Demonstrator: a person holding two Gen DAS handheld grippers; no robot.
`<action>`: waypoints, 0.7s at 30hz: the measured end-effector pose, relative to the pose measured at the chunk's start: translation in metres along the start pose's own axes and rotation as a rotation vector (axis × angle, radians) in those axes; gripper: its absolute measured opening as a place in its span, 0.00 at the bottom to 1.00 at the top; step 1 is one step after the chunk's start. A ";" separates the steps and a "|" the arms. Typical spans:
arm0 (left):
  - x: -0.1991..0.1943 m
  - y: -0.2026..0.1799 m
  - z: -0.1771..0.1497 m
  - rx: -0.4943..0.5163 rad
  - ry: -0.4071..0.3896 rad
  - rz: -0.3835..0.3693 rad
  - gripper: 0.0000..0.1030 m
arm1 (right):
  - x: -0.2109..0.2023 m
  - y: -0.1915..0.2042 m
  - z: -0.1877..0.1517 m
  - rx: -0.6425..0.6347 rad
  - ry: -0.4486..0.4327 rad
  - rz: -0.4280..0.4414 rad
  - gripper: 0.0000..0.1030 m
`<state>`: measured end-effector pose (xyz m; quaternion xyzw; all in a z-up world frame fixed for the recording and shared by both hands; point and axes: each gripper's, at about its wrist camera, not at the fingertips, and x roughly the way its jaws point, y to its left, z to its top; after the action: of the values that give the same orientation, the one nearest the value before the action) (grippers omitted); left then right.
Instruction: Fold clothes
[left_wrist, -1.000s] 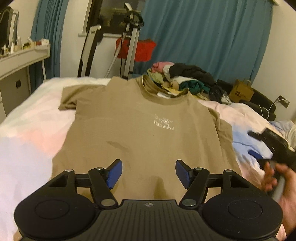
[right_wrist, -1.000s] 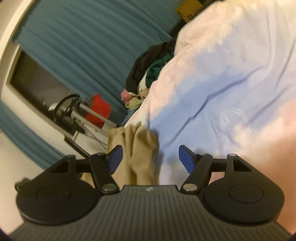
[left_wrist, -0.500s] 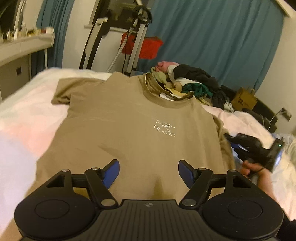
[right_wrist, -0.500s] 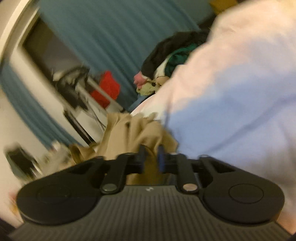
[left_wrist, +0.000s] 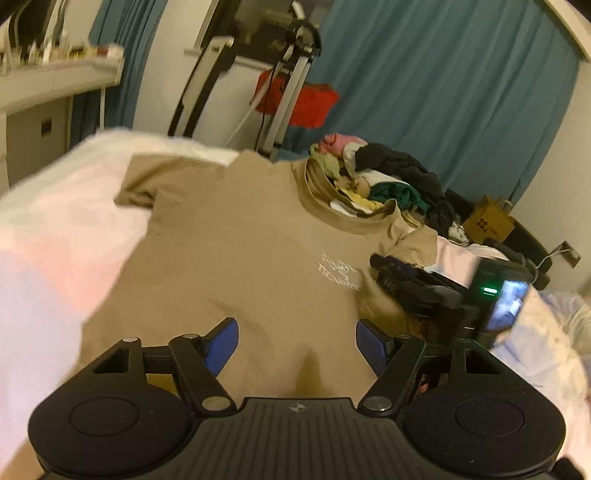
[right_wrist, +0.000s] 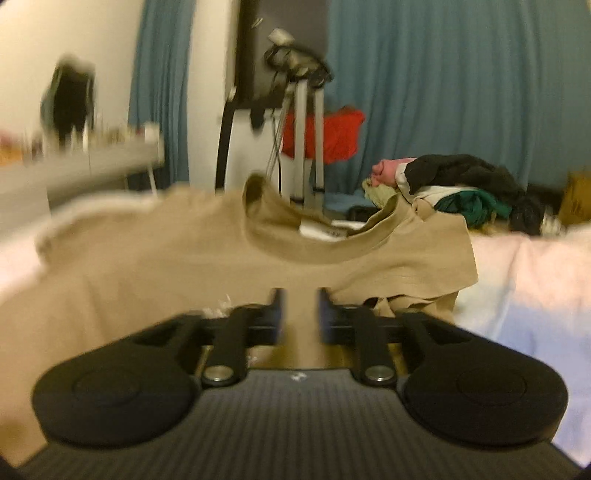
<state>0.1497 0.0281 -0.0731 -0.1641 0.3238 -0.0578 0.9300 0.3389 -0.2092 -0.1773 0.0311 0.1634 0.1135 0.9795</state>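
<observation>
The tan T-shirt (left_wrist: 236, 258) lies chest-up on my bed (left_wrist: 55, 236) — right sleeve folded over it, my left tool (left_wrist: 295, 341) hovering wide, my right tool (right_wrist: 300, 314) just opening, jaws narrow, with shirt cloth seen between them.

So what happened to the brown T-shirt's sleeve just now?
The right gripper pinched the tan cotton T-shirt's sleeve at the bed's edge, carried it inward over the chest, and its jaws have just been opening. The left gripper stayed open, empty; the pile of clothes is unchanged.
</observation>
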 end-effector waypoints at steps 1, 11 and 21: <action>0.001 0.001 0.000 -0.006 0.006 -0.007 0.70 | -0.009 -0.011 0.002 0.077 -0.030 0.009 0.58; 0.009 0.013 0.001 -0.115 0.032 -0.041 0.70 | 0.001 -0.143 -0.005 0.777 -0.029 -0.045 0.57; 0.015 -0.014 -0.006 0.111 -0.013 0.129 0.70 | 0.043 -0.133 0.037 0.469 0.109 -0.058 0.12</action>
<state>0.1579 0.0102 -0.0810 -0.0917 0.3238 -0.0147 0.9416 0.4187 -0.3295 -0.1690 0.2470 0.2387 0.0458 0.9380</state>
